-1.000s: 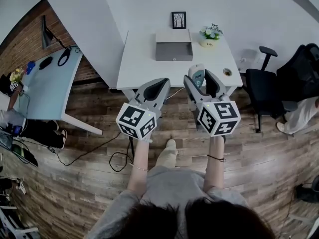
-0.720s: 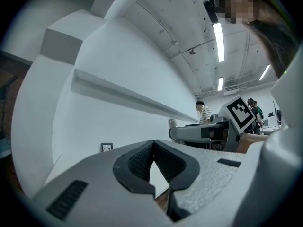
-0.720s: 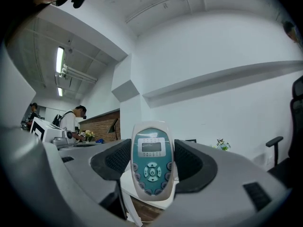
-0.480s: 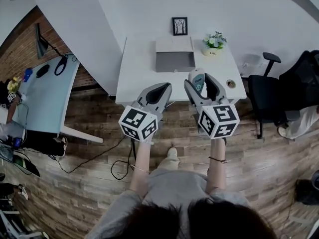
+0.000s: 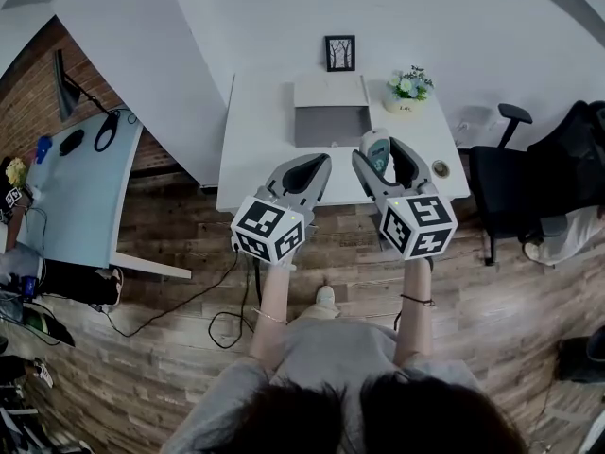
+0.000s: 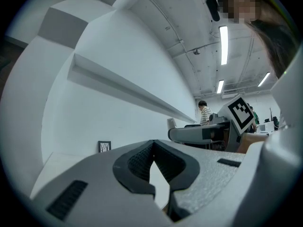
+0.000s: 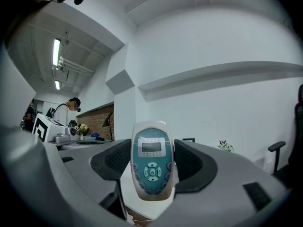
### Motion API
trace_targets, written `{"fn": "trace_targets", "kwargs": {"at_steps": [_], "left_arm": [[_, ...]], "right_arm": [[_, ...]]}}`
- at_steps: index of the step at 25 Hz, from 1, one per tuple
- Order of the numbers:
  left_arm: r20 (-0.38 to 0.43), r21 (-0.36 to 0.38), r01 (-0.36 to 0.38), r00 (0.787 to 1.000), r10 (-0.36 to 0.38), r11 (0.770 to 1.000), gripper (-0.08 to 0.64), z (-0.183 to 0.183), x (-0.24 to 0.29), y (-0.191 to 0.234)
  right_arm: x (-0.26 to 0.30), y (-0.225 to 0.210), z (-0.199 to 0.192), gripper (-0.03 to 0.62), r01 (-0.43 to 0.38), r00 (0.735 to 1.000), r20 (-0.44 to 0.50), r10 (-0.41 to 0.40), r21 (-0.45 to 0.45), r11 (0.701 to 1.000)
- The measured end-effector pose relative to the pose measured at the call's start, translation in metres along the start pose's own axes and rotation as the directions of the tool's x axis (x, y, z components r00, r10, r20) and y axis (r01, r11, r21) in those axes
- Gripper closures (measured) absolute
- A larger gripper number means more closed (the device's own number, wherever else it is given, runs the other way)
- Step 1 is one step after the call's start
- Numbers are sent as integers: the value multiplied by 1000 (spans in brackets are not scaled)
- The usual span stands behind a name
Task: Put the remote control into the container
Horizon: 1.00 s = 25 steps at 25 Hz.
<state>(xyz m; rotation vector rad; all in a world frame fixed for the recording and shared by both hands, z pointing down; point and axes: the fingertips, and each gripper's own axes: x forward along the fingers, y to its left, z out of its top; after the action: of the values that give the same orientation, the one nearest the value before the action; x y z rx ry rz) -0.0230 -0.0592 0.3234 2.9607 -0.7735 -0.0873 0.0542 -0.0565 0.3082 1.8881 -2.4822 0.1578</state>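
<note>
Place: office, open-plan.
Ahead of me: white desk [image 5: 265, 149], black office chair [image 5: 496, 173] beside it.
My left: second desk [image 5: 76, 197], brick wall [image 5: 24, 112].
Overhead: strip lights [image 6: 223, 38].

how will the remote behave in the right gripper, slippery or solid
Probably rigid: the remote control looks like a hard plastic shell. Its smooth rounded sides could slip, though the textured pads of the right gripper likely help. Likely light for its size.
</note>
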Motion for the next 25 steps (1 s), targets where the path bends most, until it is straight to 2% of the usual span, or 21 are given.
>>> {"fn": "trace_targets", "kwargs": {"at_steps": [5, 11, 18, 22, 25], "left_arm": [[4, -7, 8, 1000, -8, 1000, 557, 1, 9, 23], [-10, -6, 37, 999, -38, 999, 557, -4, 26, 36], [-33, -12, 32, 999, -33, 999, 557, -12, 43, 49], [-30, -18, 43, 999, -44, 999, 557, -13, 55, 61], [-40, -20, 26, 999, -26, 999, 557, -15, 64, 70]], "right_arm": [[23, -3, 0, 311, 6, 1000, -12, -6, -22, 1000], [39, -12, -3, 311, 17, 1000, -16, -18, -14, 1000], [55, -35, -6, 311, 28, 999, -25, -28, 3, 1000], [76, -43, -4, 311, 5, 1000, -29, -5, 1, 1000], [89, -49, -2, 311, -14, 999, -38, 13, -4, 1000]]}}
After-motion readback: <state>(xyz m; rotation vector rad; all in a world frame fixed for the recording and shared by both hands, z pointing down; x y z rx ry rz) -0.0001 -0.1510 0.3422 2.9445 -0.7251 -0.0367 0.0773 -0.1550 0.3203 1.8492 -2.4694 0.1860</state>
